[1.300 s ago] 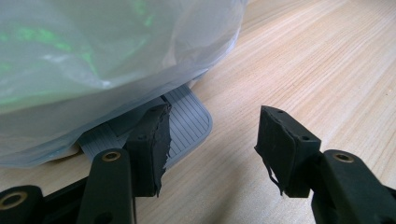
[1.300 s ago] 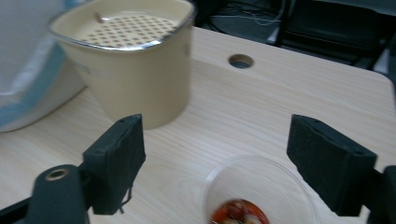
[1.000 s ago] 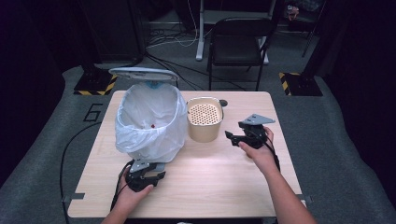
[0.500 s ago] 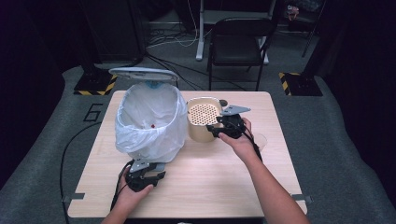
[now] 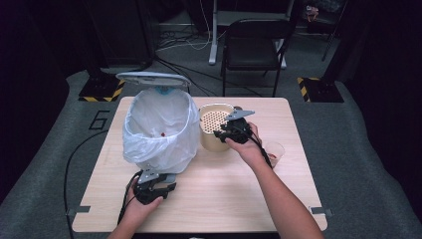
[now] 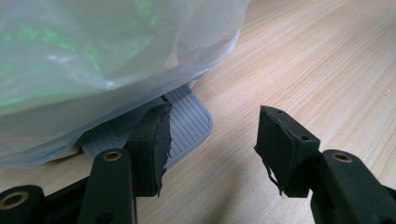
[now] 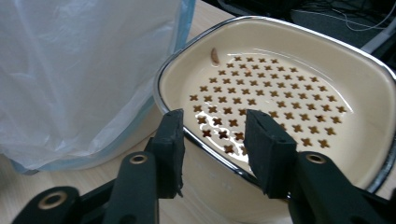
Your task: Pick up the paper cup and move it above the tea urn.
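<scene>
- Since the earlier frames my right gripper [image 5: 225, 132] has travelled leftward across the table [image 5: 293, 199] to the cream strainer pot [image 5: 211, 142]; its jaws have just been closing and now straddle the pot's near rim, one pad outside the wall and one inside over the perforated insert [image 7: 280, 112]. The pads do not look pressed on the rim yet, so I count it as not yet gripping.
- My left gripper [image 6: 212, 140] rests low on the table at the foot of the lined trash bin [image 5: 159, 132], holding nothing. Its jaws stand apart, one pad just beside the bin's ribbed pedal [image 6: 187, 126].
- The pot stands upright just right of the bin, close against the plastic bag [image 7: 79, 74].
- Risks, as I judge them: the rim is thin and rounded, so a pinch this near one edge could slip, or tip the pot when lifted. A small brownish scrap [image 7: 214, 56] on the insert could fall out if it tilts.
- The bag bulges toward the pot; my outer jaw could snag the plastic and drag the bin.
- A small clear cup [image 5: 274, 151] sits beside my right forearm, where a careless pull back would knock it over.
- The bin's lid [image 5: 152, 78] stands raised behind the bag.
</scene>
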`<state>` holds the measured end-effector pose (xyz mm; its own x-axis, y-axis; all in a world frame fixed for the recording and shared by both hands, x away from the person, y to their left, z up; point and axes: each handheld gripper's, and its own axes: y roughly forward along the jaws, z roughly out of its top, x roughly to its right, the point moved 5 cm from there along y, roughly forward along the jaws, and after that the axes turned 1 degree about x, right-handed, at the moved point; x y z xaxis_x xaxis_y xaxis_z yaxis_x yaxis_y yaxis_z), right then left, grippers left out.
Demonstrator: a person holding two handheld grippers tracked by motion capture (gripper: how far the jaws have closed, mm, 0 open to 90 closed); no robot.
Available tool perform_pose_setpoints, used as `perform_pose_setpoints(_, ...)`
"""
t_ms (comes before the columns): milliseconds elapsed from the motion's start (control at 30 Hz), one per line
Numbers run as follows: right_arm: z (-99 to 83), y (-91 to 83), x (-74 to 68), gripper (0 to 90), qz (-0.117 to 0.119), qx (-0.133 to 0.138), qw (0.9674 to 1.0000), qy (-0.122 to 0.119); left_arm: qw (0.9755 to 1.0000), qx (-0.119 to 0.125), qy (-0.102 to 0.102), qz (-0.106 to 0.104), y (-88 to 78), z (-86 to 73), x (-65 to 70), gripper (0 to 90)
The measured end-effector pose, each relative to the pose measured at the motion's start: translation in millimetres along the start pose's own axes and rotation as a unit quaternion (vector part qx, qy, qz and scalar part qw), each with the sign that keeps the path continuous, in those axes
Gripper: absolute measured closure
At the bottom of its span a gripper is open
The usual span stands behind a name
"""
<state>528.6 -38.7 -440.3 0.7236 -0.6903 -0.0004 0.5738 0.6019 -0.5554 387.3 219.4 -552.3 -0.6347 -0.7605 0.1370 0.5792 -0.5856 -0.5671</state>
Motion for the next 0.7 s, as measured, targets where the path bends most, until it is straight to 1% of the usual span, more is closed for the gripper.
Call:
perform_pose_setpoints(67,-0.6,2.1,-1.5,60.8,0.006,-0.004,1.0000,-0.005,1.0000,0.000,0.000,0.000,0.0,0.0,0.0,44.6)
perform_pose_setpoints(133,-1.1,3.4,-3.6,61.0,0.008,-0.006,0.9999,-0.003,1.0000,0.000,0.000,0.000,0.0,0.0,0.0,44.6)
perform_pose_setpoints(167,-0.7,4.1,-3.5,61.0,0.010,-0.005,0.9999,-0.008,1.0000,0.000,0.000,0.000,0.0,0.0,-0.1,44.7)
perform_pose_setpoints(300,0.0,5.7,-3.9,61.3,0.016,-0.007,0.9998,-0.007,1.0000,0.000,0.000,0.000,0.0,0.0,-0.2,44.7)
perform_pose_setpoints(333,0.4,6.6,-4.9,61.2,0.019,-0.008,0.9998,-0.003,1.0000,0.000,0.000,0.000,0.0,0.1,-0.2,44.7)
perform_pose_setpoints(367,1.0,7.8,-5.3,61.0,0.021,-0.009,0.9997,-0.005,1.0000,0.000,0.000,0.000,0.0,0.1,-0.2,44.7)
perform_pose_setpoints(400,1.5,9.3,-6.7,60.4,0.021,-0.010,0.9997,-0.001,1.0000,0.000,0.000,-0.001,0.0,0.1,-0.2,44.7)
perform_pose_setpoints(433,1.9,10.5,-7.0,60.1,0.021,-0.011,0.9997,-0.007,1.0000,-0.001,0.000,0.000,-0.1,0.1,-0.2,44.7)
perform_pose_setpoints(467,2.2,12.1,-8.9,60.1,0.021,-0.014,0.9997,-0.007,1.0000,-0.001,0.000,0.000,0.0,0.0,-0.1,44.7)
perform_pose_setpoints(500,2.6,12.3,-9.1,60.8,0.021,-0.015,0.9996,-0.013,1.0000,-0.001,0.001,0.000,0.0,0.0,-0.1,44.7)
perform_pose_setpoints(600,4.3,10.7,-11.3,66.3,0.018,-0.012,0.9997,-0.013,1.0000,0.002,0.000,-0.001,0.3,0.2,-0.2,44.6)
perform_pose_setpoints(700,4.6,9.2,-11.3,67.7,0.020,-0.011,0.9997,-0.011,1.0000,0.001,0.000,-0.001,0.2,0.2,-0.3,44.7)
